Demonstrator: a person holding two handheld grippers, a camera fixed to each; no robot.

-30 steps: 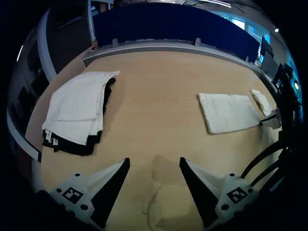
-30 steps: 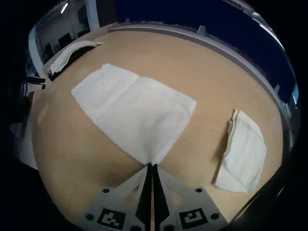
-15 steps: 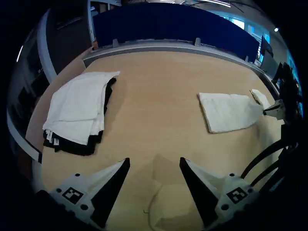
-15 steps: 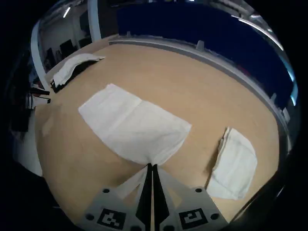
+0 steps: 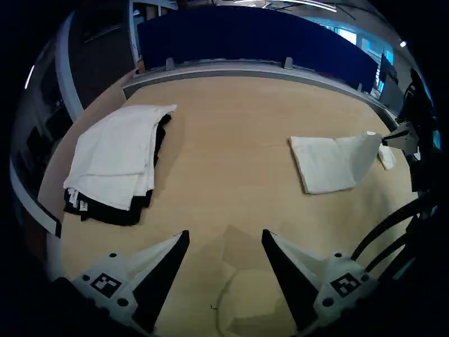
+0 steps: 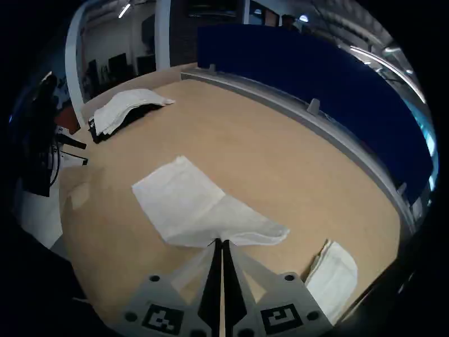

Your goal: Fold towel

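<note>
A white towel (image 5: pixel 328 161) (image 6: pixel 193 210) lies on the wooden table, folded once, with its near right corner lifted off the surface. My right gripper (image 6: pixel 219 242) is shut on that corner and holds it up; in the left gripper view the same gripper (image 5: pixel 395 136) hangs at the far right with the cloth draped from it. My left gripper (image 5: pixel 224 238) stands open low over bare table near the front edge, well away from the towel, with nothing between its fingers.
A stack of white and black towels (image 5: pixel 115 157) (image 6: pixel 126 106) lies at the table's left side. A small folded white towel (image 6: pixel 332 279) (image 5: pixel 386 155) sits beside the held one. A blue partition (image 5: pixel 252 33) runs along the far edge. Dark cables (image 5: pixel 393 224) hang at right.
My right gripper has risen with the towel's corner, peeling that end off the table and carrying it up and toward the towel's other end. The left gripper has stayed put.
</note>
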